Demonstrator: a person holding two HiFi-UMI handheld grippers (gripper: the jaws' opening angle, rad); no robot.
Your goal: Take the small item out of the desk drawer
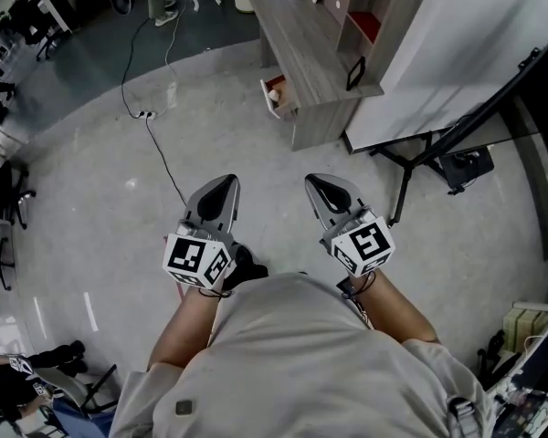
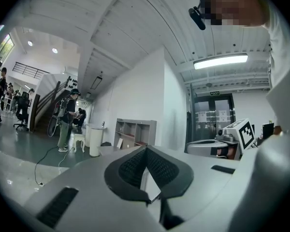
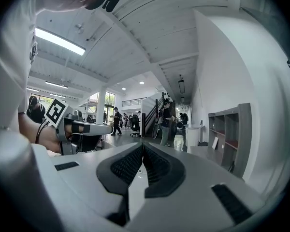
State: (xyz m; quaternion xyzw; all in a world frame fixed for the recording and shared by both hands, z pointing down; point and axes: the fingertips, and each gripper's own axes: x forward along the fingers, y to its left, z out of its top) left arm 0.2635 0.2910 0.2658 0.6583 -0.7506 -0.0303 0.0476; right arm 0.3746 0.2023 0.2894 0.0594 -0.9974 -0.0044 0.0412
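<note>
A grey wooden desk (image 1: 310, 48) with a shelf unit on top stands far ahead on the floor. Its small drawer (image 1: 276, 96) is pulled open on the near left side, and a small reddish item (image 1: 275, 90) shows inside, too small to make out. I hold both grippers at waist height, well short of the desk. The left gripper (image 1: 227, 182) is shut with nothing in it. The right gripper (image 1: 313, 180) is also shut and empty. The desk's shelf unit (image 2: 135, 133) appears in the left gripper view, and again as the shelf unit (image 3: 229, 129) in the right gripper view.
A black cable with a power strip (image 1: 146, 114) runs over the grey floor ahead on the left. A black stand (image 1: 438, 149) and a white panel (image 1: 475, 53) are right of the desk. People and office chairs (image 1: 9, 26) fill the far left.
</note>
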